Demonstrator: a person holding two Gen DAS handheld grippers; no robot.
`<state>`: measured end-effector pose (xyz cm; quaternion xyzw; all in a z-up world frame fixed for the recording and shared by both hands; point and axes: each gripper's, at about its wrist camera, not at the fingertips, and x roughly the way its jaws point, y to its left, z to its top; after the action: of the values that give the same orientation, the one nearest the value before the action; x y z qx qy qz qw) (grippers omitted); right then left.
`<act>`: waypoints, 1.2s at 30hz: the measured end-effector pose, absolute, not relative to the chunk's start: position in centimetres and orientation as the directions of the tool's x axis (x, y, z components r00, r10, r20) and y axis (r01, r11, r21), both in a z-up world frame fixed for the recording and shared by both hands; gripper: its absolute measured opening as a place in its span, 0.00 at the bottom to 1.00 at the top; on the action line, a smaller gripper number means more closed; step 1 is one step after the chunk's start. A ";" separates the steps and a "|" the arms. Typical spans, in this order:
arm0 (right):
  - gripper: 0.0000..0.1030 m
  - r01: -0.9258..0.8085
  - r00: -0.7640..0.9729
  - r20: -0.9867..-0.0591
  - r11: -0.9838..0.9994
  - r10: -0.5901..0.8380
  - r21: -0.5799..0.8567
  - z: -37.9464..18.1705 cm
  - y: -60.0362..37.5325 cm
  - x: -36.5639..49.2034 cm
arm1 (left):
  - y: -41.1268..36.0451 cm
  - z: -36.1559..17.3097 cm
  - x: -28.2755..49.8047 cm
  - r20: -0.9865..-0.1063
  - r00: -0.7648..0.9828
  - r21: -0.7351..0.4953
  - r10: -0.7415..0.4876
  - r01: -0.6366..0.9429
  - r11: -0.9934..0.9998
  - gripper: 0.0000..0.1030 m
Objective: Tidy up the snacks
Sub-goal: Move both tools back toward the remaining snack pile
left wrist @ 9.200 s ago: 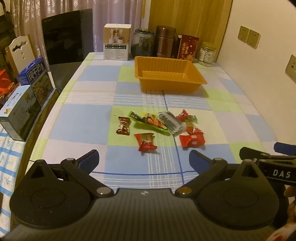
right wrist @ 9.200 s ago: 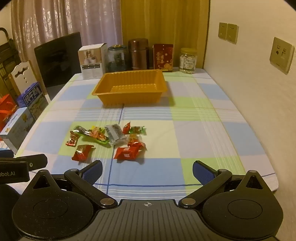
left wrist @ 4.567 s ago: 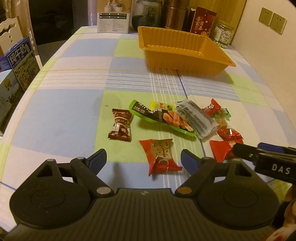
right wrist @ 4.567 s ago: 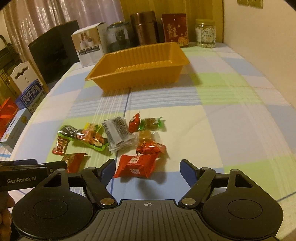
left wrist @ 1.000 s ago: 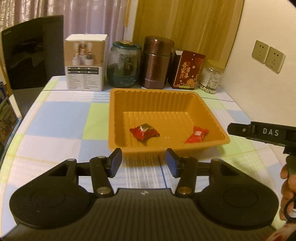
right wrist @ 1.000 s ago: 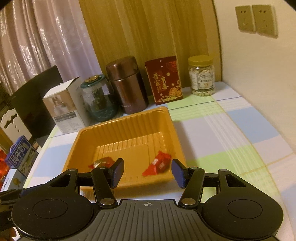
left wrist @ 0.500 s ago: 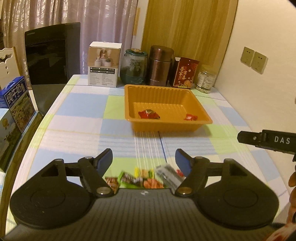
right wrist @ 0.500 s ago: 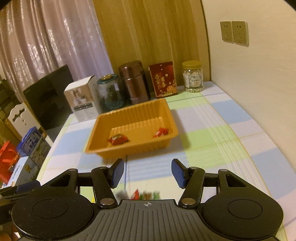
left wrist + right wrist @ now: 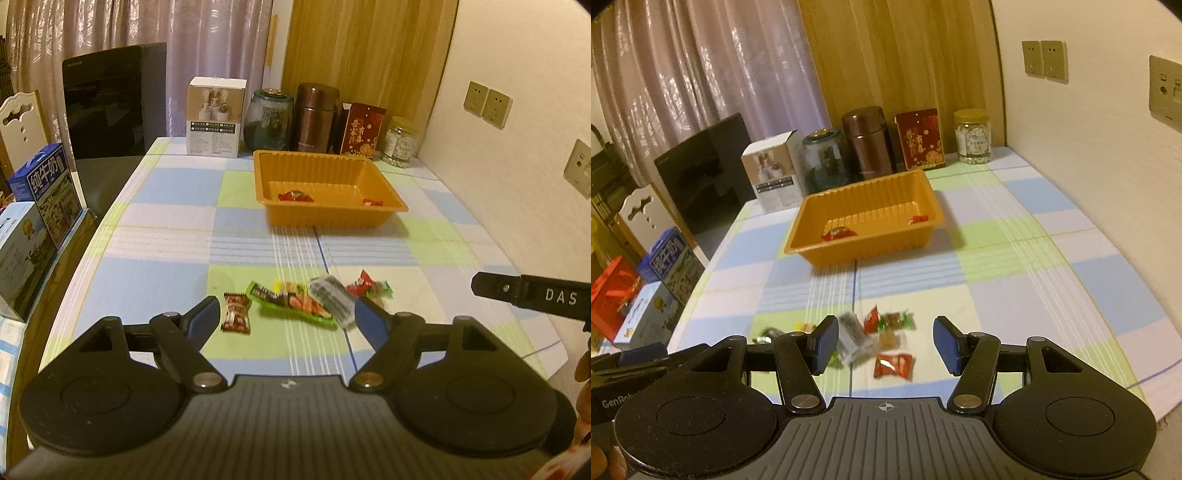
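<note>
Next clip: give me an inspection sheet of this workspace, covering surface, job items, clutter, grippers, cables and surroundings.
Surface: table under a checked cloth in blue, green and white.
Job's things: orange tray holds two red snacks; a cluster of loose wrapped snacks lies on the near cloth.
Clutter: white box, glass jar, brown flask, red tin, small jar along the far edge.
Grippers: left gripper open, jaws have just been opening, nothing between the fingers; right gripper open, empty.
Cables: nothing seen.
Surroundings: curtains, wall sockets, cartons at left.
</note>
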<state>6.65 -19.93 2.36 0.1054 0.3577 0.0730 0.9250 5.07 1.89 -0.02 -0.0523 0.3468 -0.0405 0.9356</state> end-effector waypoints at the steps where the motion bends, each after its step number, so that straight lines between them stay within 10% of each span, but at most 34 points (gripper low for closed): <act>1: 0.56 -0.059 0.731 -0.650 0.968 0.210 0.245 2.2 -19.8 6.3 | 1.9 -0.1 4.8 -0.647 0.755 -0.124 -0.111 0.039 0.991 0.76; 36: 0.56 -0.040 0.663 -0.715 0.964 0.221 0.262 -2.5 -19.6 6.8 | 2.5 -4.0 5.7 -0.710 0.701 -0.084 -0.067 0.010 0.996 0.77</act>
<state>6.82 -19.58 -2.50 0.1124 0.4041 0.0721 0.9049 5.67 2.52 -3.99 -0.0370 0.3858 -0.0210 0.9216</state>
